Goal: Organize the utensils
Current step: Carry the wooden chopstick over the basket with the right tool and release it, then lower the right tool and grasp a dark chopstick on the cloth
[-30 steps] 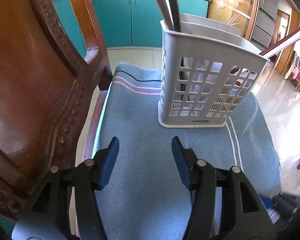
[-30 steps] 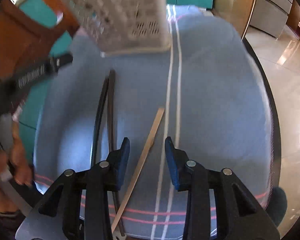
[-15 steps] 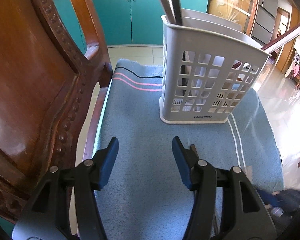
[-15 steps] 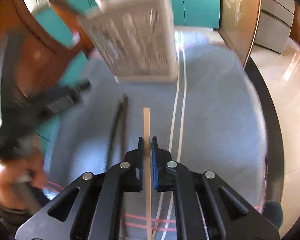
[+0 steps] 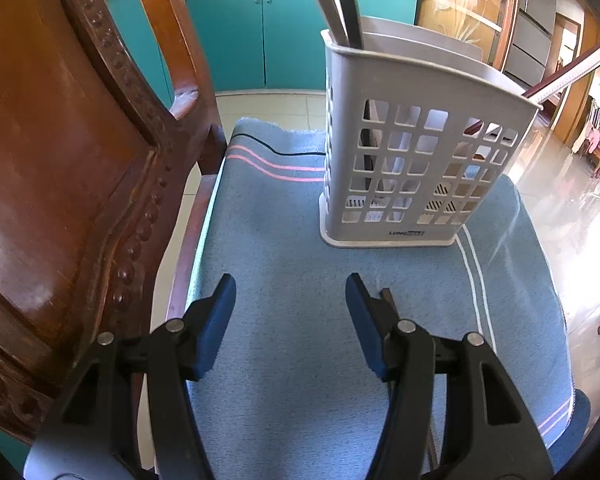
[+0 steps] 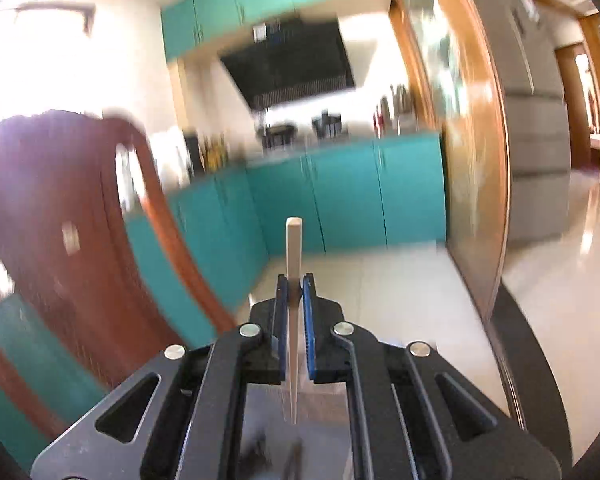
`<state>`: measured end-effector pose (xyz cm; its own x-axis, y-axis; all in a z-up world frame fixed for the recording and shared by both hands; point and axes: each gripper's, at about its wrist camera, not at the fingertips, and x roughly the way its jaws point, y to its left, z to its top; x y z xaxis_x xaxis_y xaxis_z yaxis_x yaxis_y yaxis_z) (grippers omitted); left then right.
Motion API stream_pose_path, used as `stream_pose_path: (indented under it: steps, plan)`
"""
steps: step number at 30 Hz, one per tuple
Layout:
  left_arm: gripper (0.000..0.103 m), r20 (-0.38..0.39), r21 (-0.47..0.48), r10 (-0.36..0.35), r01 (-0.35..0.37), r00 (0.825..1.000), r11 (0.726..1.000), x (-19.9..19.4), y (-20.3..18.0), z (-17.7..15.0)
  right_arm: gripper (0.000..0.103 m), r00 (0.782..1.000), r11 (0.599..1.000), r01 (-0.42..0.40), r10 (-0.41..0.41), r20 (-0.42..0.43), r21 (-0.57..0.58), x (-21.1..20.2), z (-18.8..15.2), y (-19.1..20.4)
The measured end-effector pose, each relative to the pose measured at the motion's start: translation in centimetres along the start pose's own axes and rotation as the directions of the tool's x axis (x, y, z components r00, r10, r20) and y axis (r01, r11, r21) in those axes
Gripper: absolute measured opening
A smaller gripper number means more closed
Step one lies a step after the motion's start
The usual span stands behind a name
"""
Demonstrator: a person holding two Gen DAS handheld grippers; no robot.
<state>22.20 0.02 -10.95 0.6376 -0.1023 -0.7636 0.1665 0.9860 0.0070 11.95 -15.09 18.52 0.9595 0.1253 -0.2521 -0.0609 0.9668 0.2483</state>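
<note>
A grey plastic utensil holder [image 5: 416, 152] stands upright on the blue cloth [image 5: 284, 272] over the chair seat, with dark utensils [image 5: 344, 0] standing in its left compartment. My left gripper [image 5: 290, 312] is open and empty, low over the cloth, in front of the holder. The tip of a dark chopstick [image 5: 388, 296] lies on the cloth by its right finger. My right gripper [image 6: 295, 284] is shut on a pale wooden chopstick [image 6: 293, 248], lifted and pointing up toward the kitchen; the holder is out of its view.
The carved wooden chair back [image 5: 60, 168] rises close on the left in the left wrist view. Teal cabinets [image 5: 260, 32] and tiled floor lie beyond the seat. The right wrist view is blurred, showing the chair back [image 6: 60, 220], teal cabinets [image 6: 340, 192] and a fridge [image 6: 532, 120].
My right gripper closed on the wooden chopstick on the cloth, then lifted it and tilted up away from the seat. My left gripper stayed open and almost still.
</note>
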Motion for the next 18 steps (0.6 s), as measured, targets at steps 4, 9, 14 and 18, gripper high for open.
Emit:
stream_pose_path:
  steps: [4,9,14,18]
  plan:
    - [0.058,0.0,0.003,0.002,-0.002,1.0,1.0,0.0,0.1,-0.1,0.008,0.995,0.997,0.072,-0.07,0.067,-0.034,2.1,0.4,0.5]
    - [0.058,0.02,0.007,-0.015,0.015,1.0,1.0,-0.6,0.1,-0.1,0.008,0.994,0.992,0.107,-0.107,0.003,-0.073,7.6,-4.6,-0.4]
    - [0.058,0.06,0.052,-0.021,0.018,0.998,0.998,-1.5,-0.6,-0.4,0.01,0.989,0.987,0.131,-0.136,-0.055,-0.092,9.1,-7.3,-0.8]
    - [0.058,0.075,0.066,-0.023,0.018,0.997,0.998,-1.8,-0.8,-0.5,0.026,0.991,0.985,0.126,-0.13,-0.028,-0.115,6.8,-8.0,-0.2]
